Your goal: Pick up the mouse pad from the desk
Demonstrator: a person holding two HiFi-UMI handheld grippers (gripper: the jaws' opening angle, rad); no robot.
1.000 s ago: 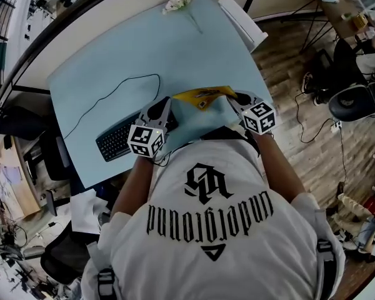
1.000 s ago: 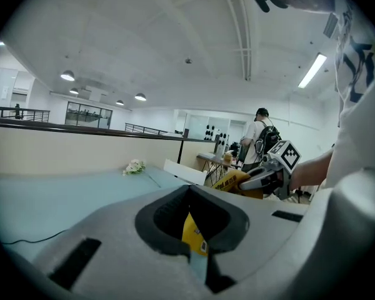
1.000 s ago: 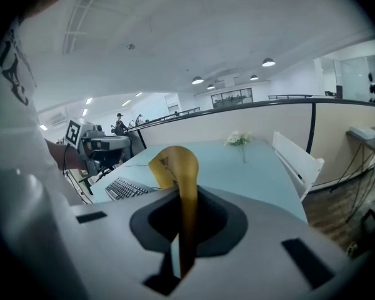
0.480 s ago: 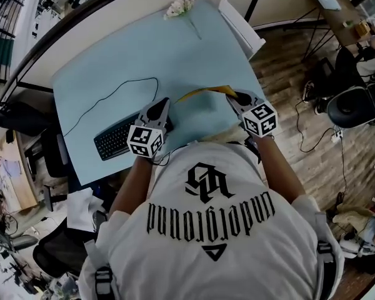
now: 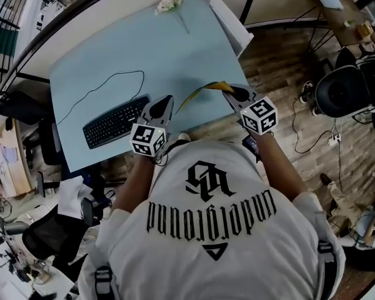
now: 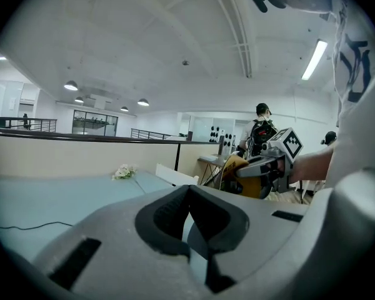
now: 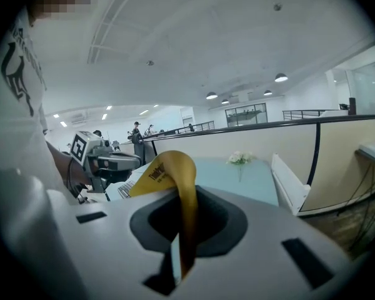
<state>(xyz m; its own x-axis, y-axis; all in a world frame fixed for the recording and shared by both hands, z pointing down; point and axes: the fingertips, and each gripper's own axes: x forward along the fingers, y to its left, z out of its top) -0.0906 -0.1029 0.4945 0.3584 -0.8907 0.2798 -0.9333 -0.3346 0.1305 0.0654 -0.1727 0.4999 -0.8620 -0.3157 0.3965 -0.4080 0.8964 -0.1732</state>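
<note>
The mouse pad [image 5: 199,108], pale blue on top and yellow underneath, hangs curled between my two grippers, off the pale blue desk [image 5: 131,49] at its near edge. My left gripper [image 5: 165,103] is shut on the pad's left edge; a thin blue sheet [image 6: 194,245] shows between its jaws in the left gripper view [image 6: 190,230]. My right gripper [image 5: 235,93] is shut on the right edge. In the right gripper view the yellow underside [image 7: 169,167] bends up out of its jaws [image 7: 178,249]. Each gripper view shows the other gripper: the right [image 6: 265,166], the left [image 7: 112,162].
A black keyboard [image 5: 114,121] lies on the desk left of my left gripper, its thin cable [image 5: 106,86] looping behind it. A small white flower bunch [image 5: 169,2] and a white box [image 5: 228,19] sit at the far edge. Wood floor and office chairs [image 5: 340,89] lie to the right.
Both grippers have drawn back toward the desk's near edge and risen with the pad. The pad has left the keyboard, which now lies fully uncovered, and less of its yellow underside shows.
</note>
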